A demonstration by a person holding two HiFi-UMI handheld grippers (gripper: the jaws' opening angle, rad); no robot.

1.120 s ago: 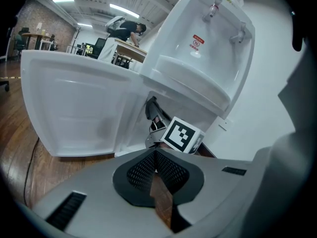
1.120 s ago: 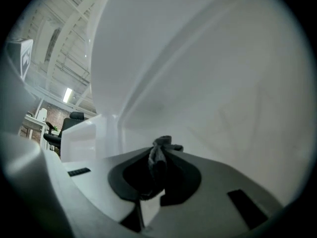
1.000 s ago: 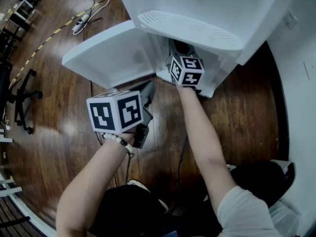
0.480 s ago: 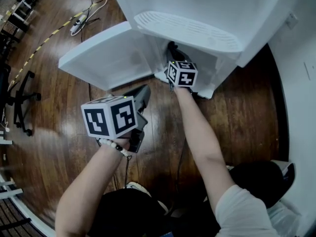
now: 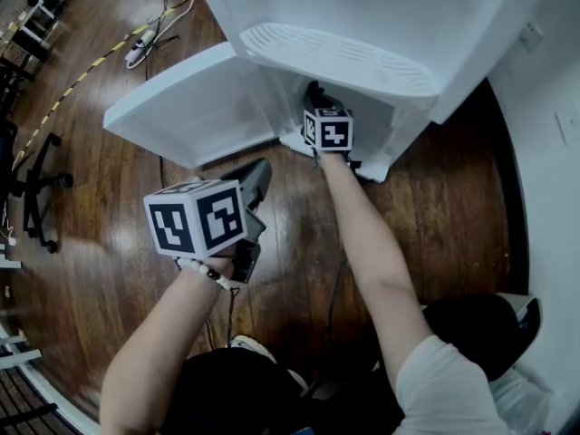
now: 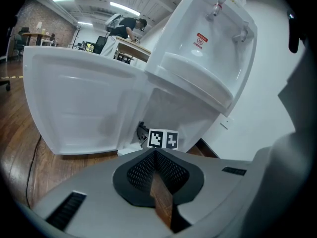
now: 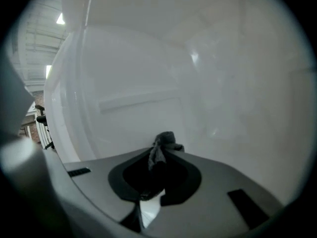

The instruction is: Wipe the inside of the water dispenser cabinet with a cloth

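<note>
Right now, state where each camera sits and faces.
Head view: on the head, steeply down at the white plastic water dispenser; forearms show.
Left gripper view: outside, facing the dispenser's open white door; left gripper shut.
Right gripper view: inside, facing the cabinet wall; right gripper pinches dark grey cloth.
Shared: head and left views show the right marker cube.

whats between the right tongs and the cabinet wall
A dark cloth, pinched in the right tongs, sticks out toward the white cabinet wall; the right gripper view shows it. Contact is unclear.

Right gripper [image 5: 316,98] reaches into water dispenser [image 5: 362,16] cabinet; door [image 5: 190,107] swung open left. Left gripper [image 5: 260,170] above wood floor [image 5: 91,243].
</note>
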